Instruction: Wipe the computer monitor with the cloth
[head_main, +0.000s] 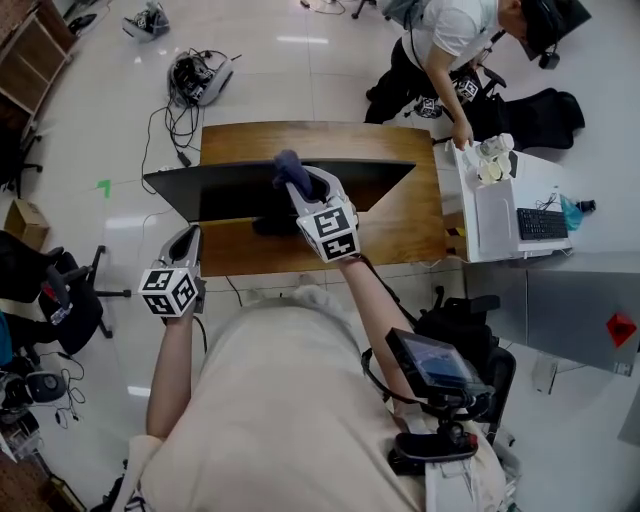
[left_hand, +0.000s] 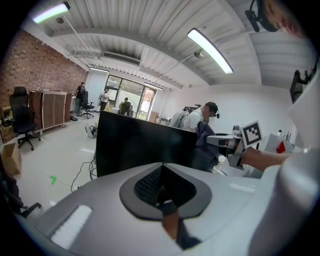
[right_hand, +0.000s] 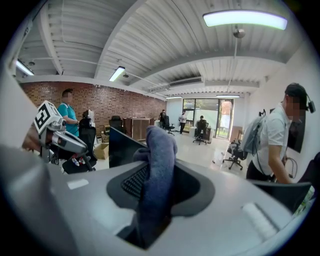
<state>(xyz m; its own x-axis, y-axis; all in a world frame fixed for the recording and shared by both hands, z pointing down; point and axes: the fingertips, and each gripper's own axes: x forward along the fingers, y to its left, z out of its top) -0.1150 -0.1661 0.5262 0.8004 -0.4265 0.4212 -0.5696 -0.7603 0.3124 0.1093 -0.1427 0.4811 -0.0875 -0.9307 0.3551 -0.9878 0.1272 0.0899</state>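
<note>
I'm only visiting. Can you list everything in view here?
Monitor: one, black, on the table.
Table: one, brown wood, mid-floor.
Cloth: one, blue-grey, at the monitor's top edge.
Desk: one, white, right of the table.
Keyboard: one, black, on the desk.
Cables: a tangle, black, floor beyond the table.
Cardboard box: one, brown, floor at far left.
Other person: one, white shirt, by the desk.
Left gripper: one, grey, shut, empty, near the monitor's left end.
Right gripper: one, grey, shut on the cloth.
</note>
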